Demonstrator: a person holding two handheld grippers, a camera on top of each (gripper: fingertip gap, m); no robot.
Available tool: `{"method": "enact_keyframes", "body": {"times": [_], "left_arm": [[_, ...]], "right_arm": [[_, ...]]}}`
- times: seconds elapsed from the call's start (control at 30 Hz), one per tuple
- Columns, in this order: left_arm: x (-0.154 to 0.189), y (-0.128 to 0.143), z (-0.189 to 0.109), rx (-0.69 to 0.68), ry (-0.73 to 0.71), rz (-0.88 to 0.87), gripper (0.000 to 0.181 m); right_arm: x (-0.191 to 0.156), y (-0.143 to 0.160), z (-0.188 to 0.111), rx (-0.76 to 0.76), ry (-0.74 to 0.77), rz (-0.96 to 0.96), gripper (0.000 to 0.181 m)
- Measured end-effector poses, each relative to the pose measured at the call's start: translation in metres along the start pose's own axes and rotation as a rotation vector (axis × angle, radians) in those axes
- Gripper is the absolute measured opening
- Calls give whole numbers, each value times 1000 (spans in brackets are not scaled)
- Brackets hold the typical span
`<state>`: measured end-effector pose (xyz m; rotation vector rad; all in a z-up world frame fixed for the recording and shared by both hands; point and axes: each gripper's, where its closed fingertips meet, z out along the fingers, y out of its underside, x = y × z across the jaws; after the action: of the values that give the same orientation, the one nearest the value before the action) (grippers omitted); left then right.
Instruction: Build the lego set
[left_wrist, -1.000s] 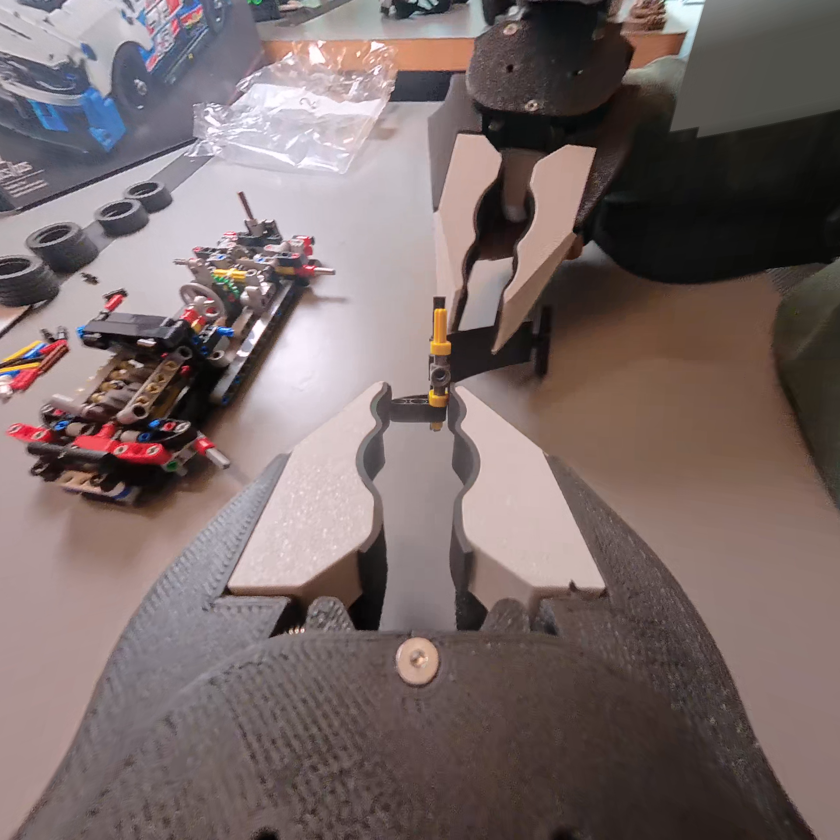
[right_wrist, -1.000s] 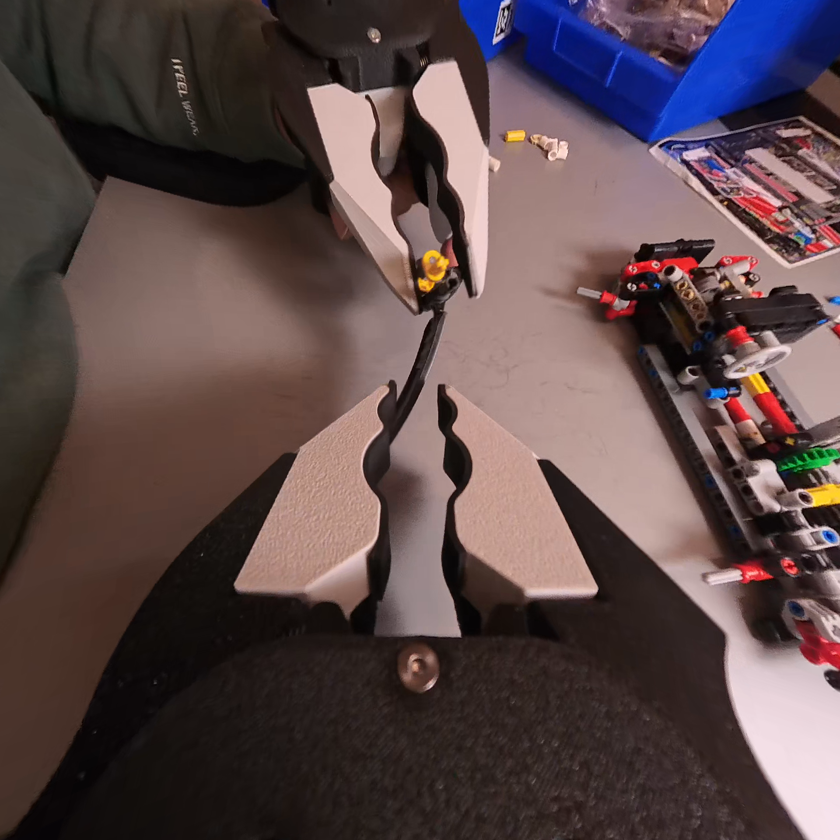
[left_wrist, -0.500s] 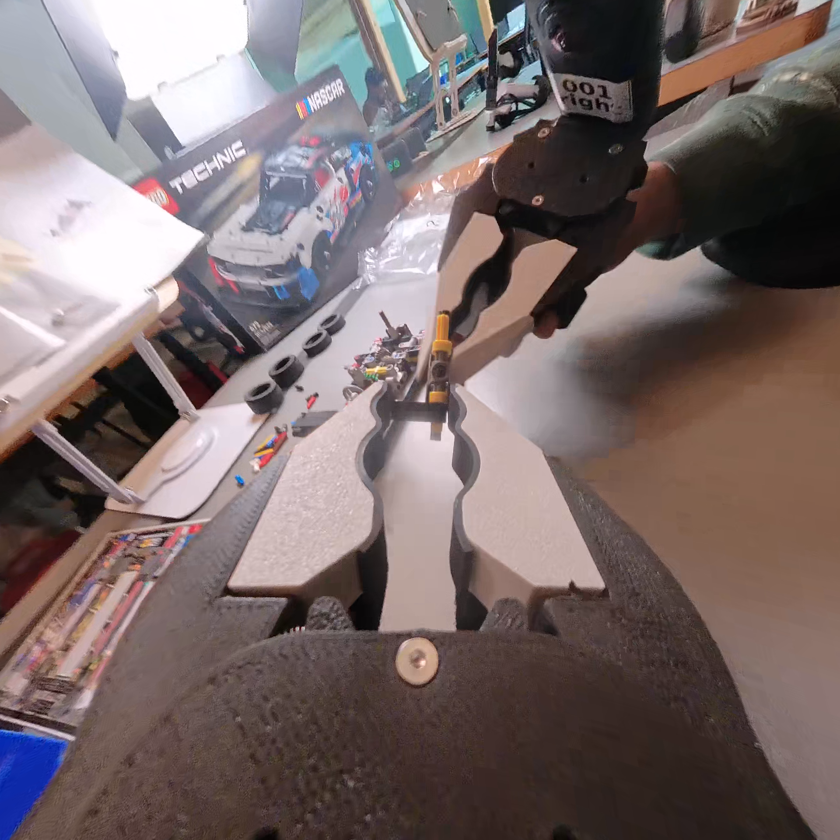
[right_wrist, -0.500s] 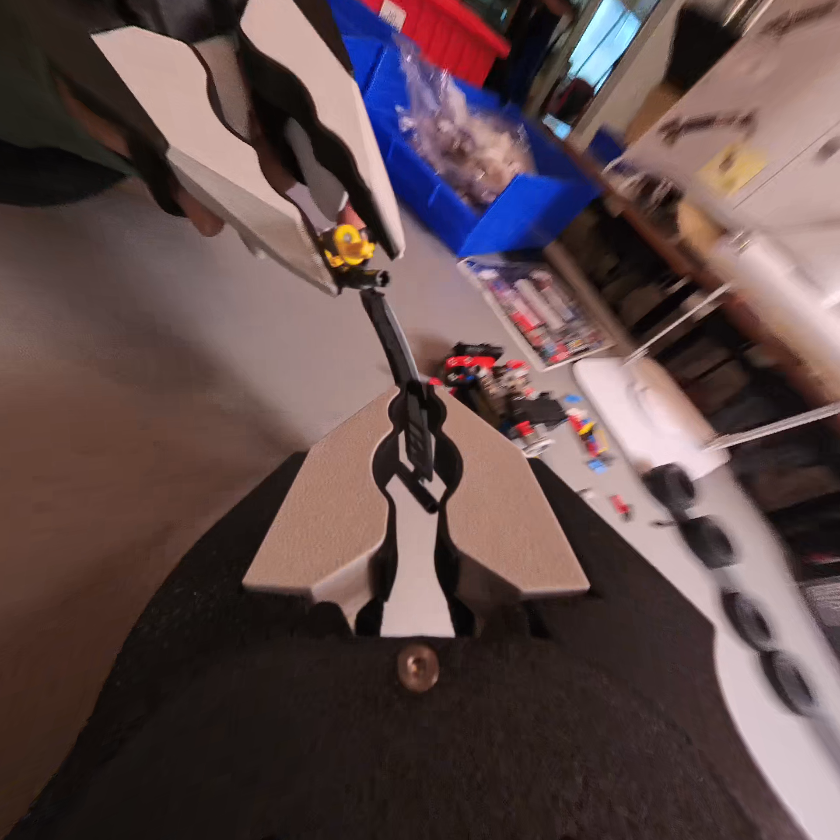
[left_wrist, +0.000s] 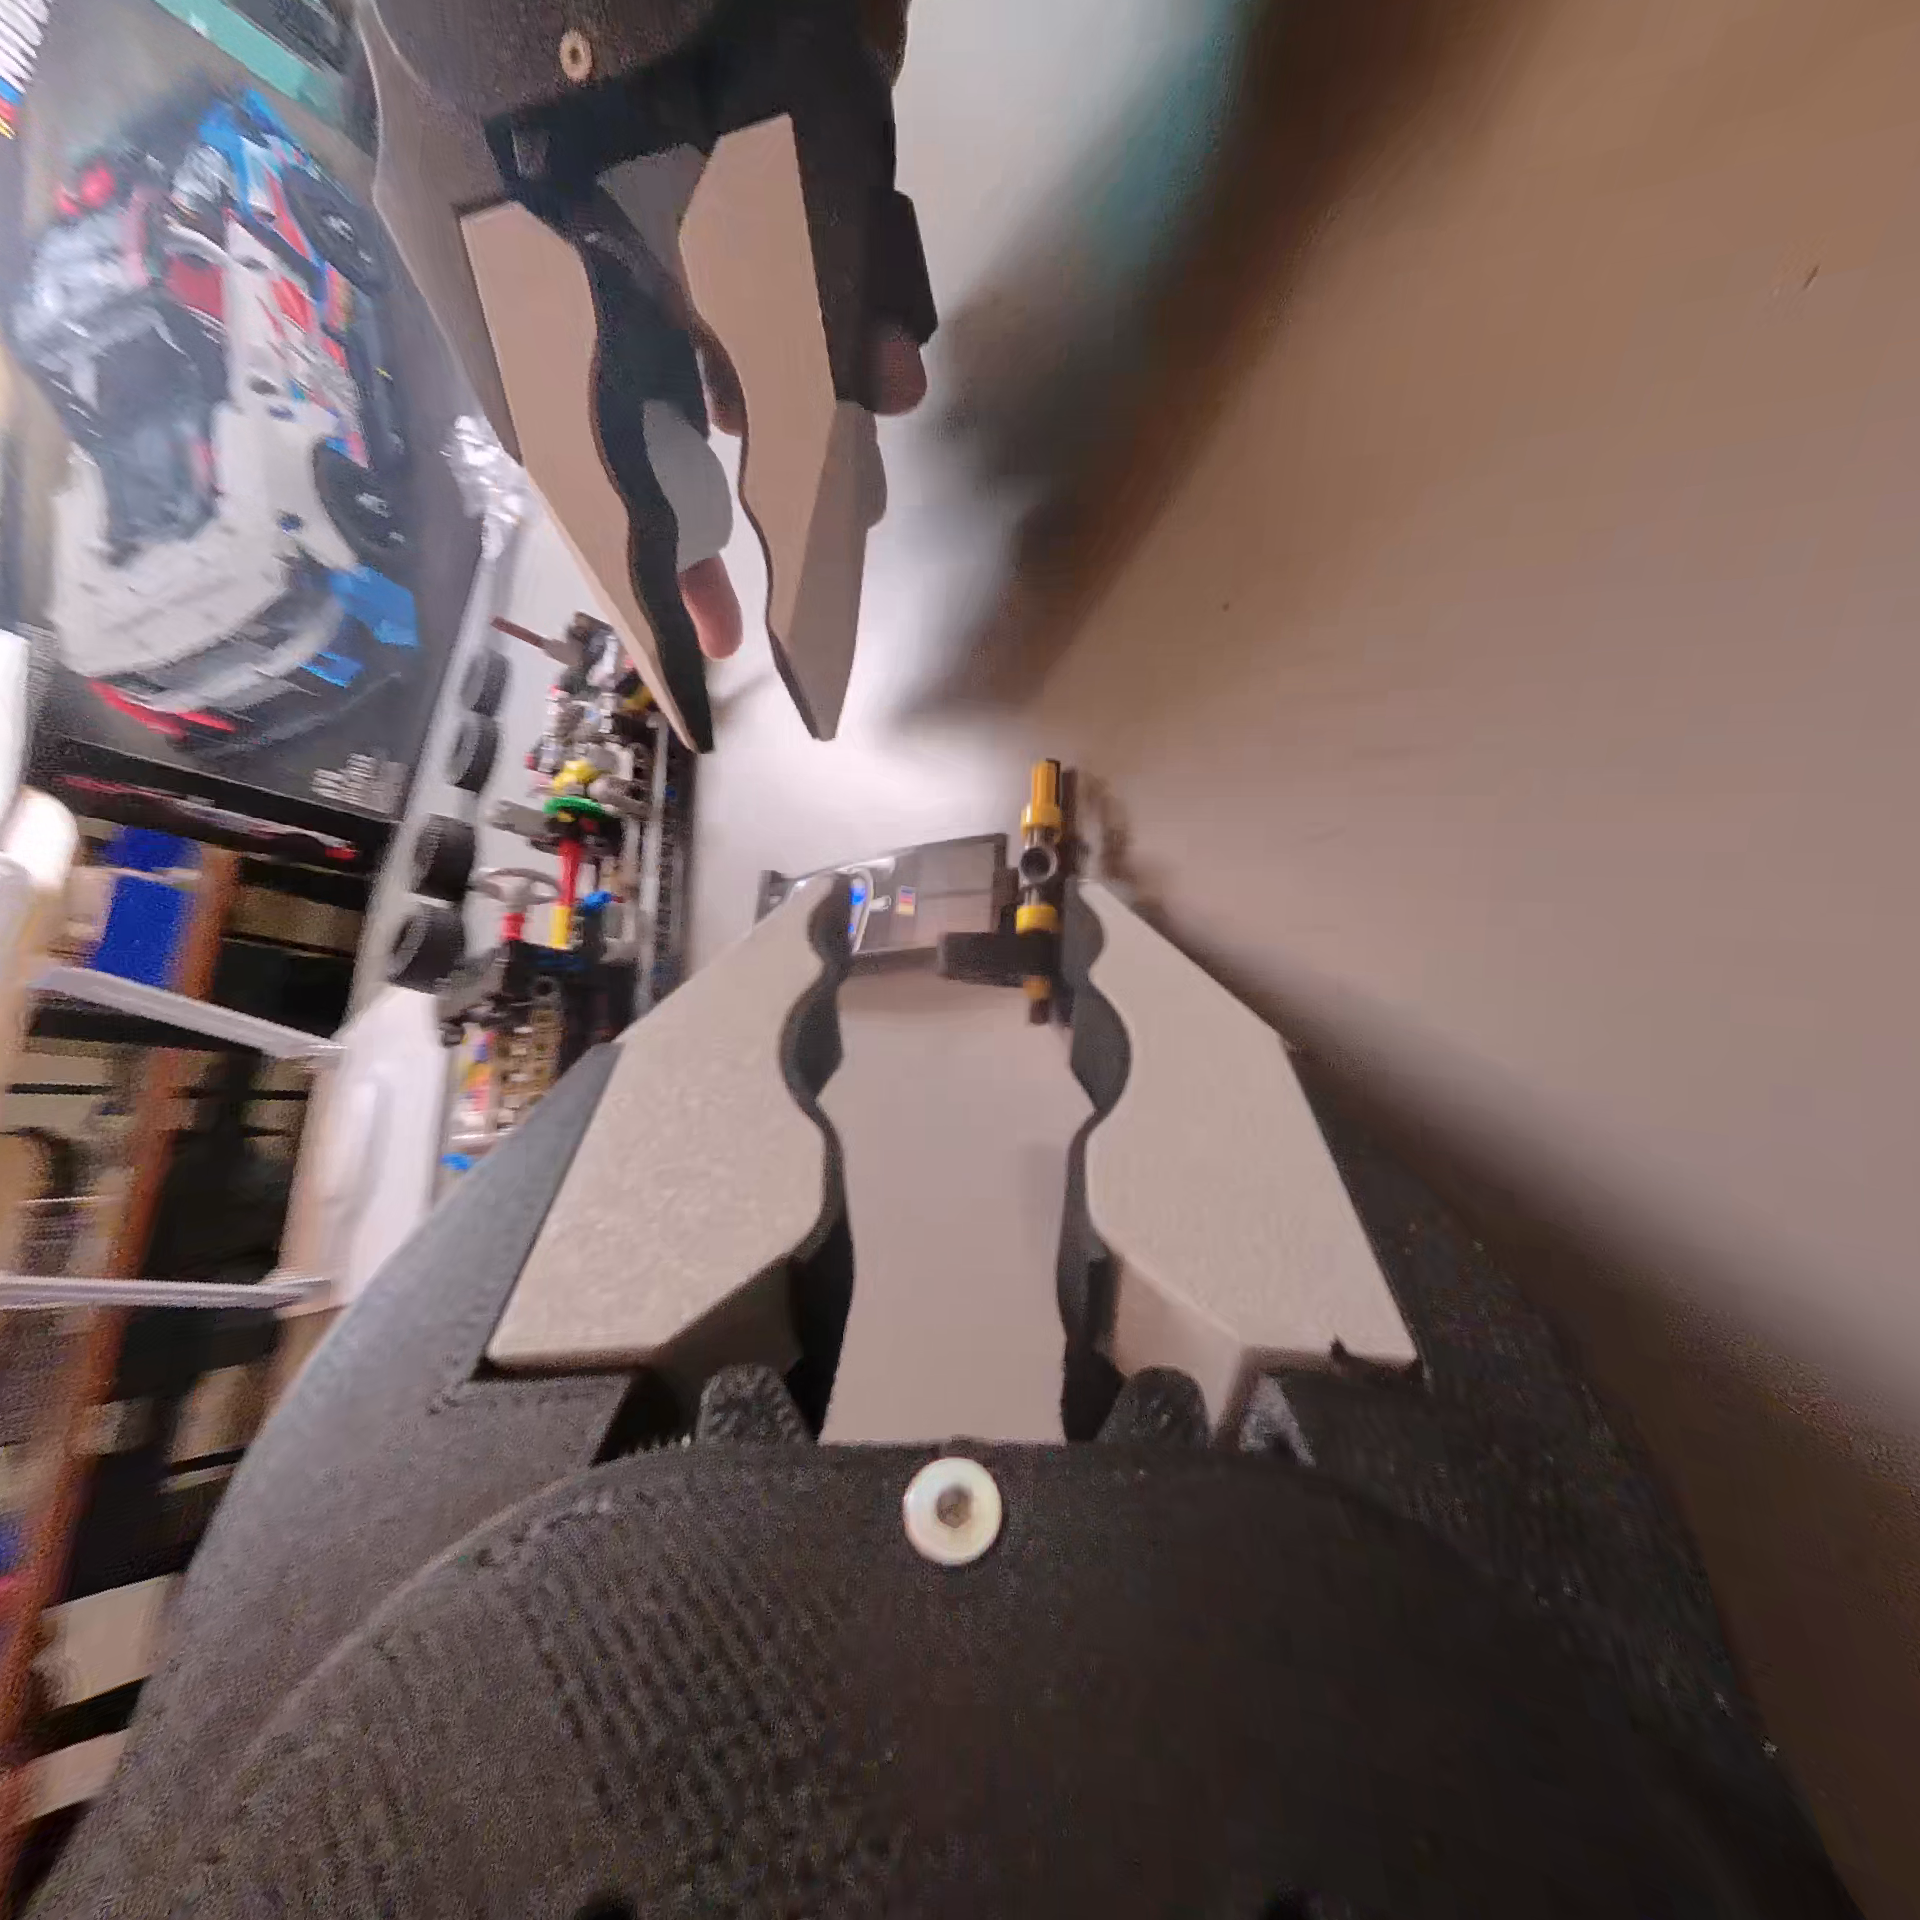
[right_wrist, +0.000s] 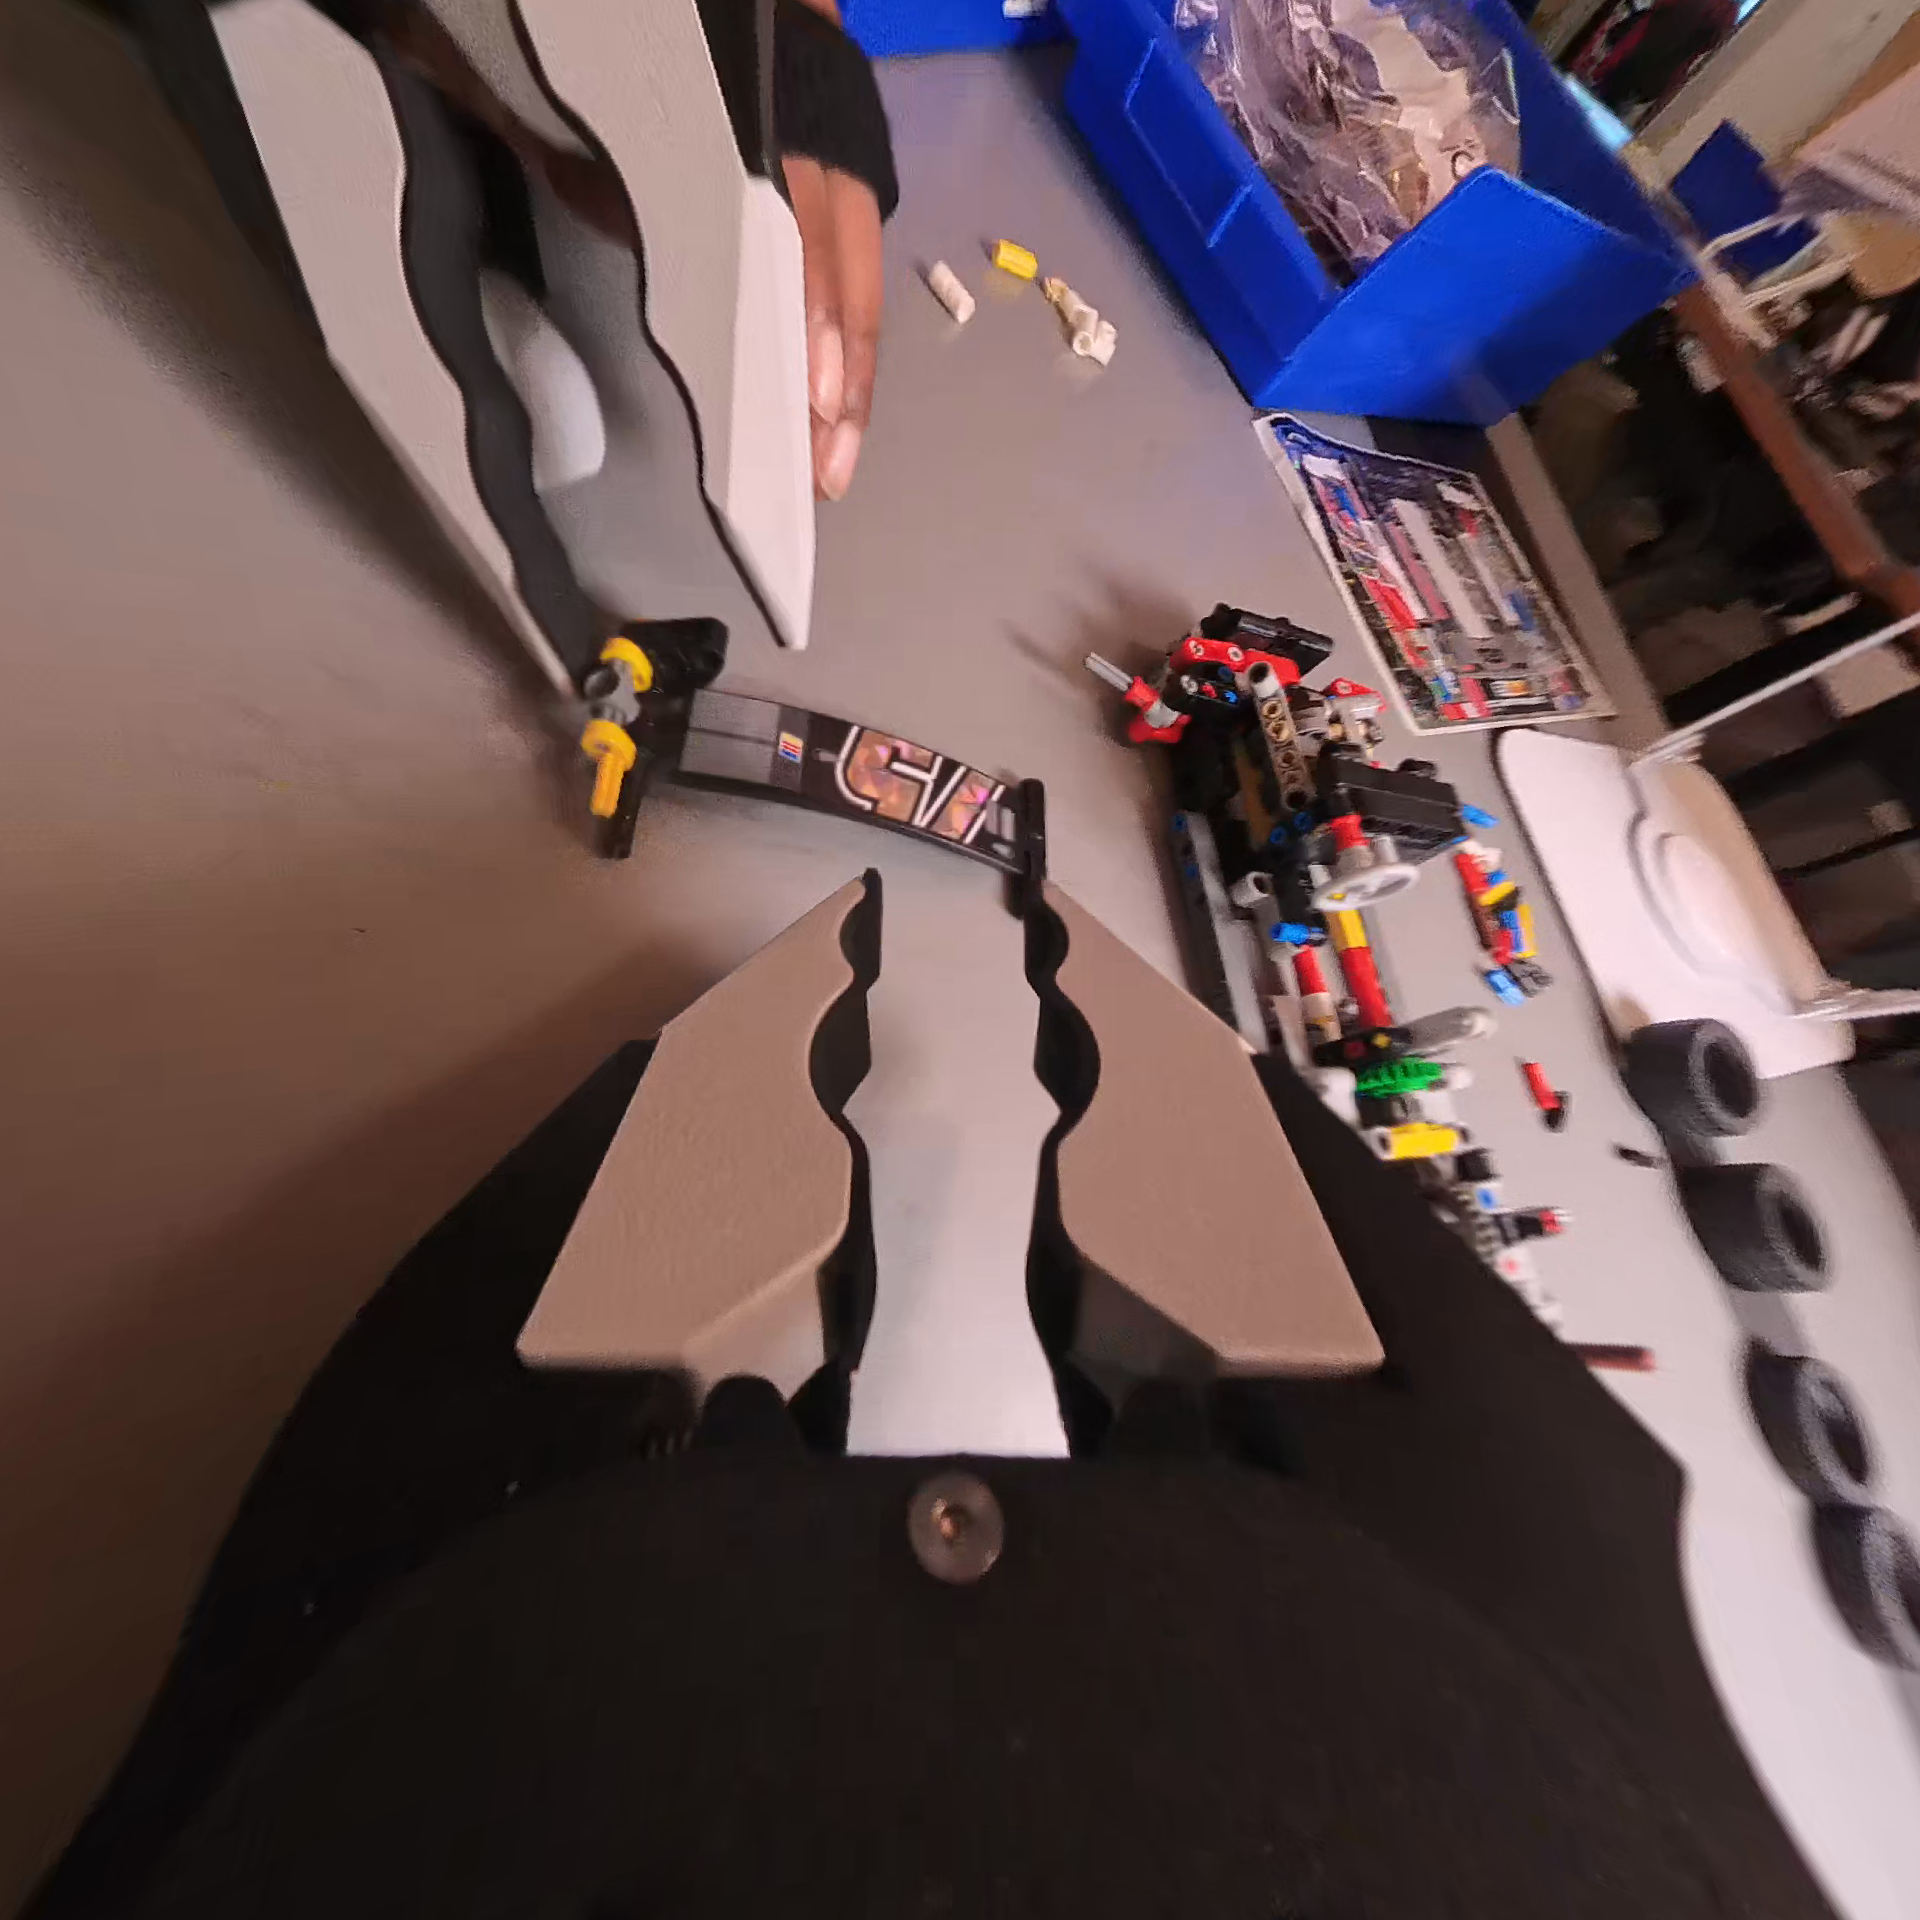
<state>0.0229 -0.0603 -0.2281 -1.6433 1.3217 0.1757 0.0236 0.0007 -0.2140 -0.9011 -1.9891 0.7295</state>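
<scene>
- Surface (right_wrist: 208, 623): grey, carries all items listed.
- Left tool (left_wrist: 951, 914): jaws held wide apart, nothing clamped; one fingertip is seen touching the pin cluster on the panel's end.
- Right tool (right_wrist: 951, 894): jaws parted, empty; one fingertip is set just beside the panel's other end.
- Box (left_wrist: 208, 416): car picture on its face, stood at the surface's far edge.
- Bin (right_wrist: 1403, 312): blue, clear bags inside.
- Chassis (right_wrist: 1340, 852): part-built, multicoloured, laid near the right tool.
- Booklet (right_wrist: 1434, 582): laid flat between bin and chassis.
- Tyres (right_wrist: 1756, 1226): black, ranged in a row beyond the chassis.
- Panel (right_wrist: 894, 779): black, curved, stickered; laid on the surface between the two tools.
- Pin cluster (right_wrist: 613, 717): yellow and grey, fixed to the panel.
- Loose pieces (right_wrist: 1039, 291): white and yellow, scattered near the bin.
</scene>
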Motion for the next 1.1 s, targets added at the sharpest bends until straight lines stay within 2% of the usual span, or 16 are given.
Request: {"method": "enact_keyframes", "body": {"times": [0.07, 0.13, 0.2, 0.27, 0.37, 0.43, 0.6, 0.73, 0.8, 0.93, 1.1], "left_arm": [[3, -9, -6, 72, 77, -142, 54], [0, -13, -13, 121, 128, -261, 52], [0, -5, -15, 105, 172, -343, 49], [4, 4, -13, 82, 219, -417, 37], [11, 10, -9, 60, 258, -440, 26], [11, 11, -7, 34, 232, -389, 12], [3, 13, -3, -2, 110, -217, 11], [-8, 19, 0, -71, -63, 91, 12], [-4, 14, 2, -70, -81, 199, 12], [9, 9, 3, -10, 24, 57, 17], [1, -9, -10, 170, 132, -268, 30]], "right_arm": [[-9, -4, -5, 34, -78, 85, 24], [-19, -6, -8, 40, -149, 134, 23], [-30, -8, -8, 39, -204, 155, 19], [-40, -10, -5, 31, -238, 161, 17], [-50, -9, 0, 2, -264, 139, 17], [-52, -8, 2, -1, -263, 135, 16], [-38, -9, 2, 36, -204, 177, 15], [-20, -11, 1, 72, -117, 207, 13], [-18, -9, 1, 64, -110, 212, 13], [-22, -11, 4, 73, -124, 223, 12], [-16, -15, 3, 112, -104, 265, 12]]}}
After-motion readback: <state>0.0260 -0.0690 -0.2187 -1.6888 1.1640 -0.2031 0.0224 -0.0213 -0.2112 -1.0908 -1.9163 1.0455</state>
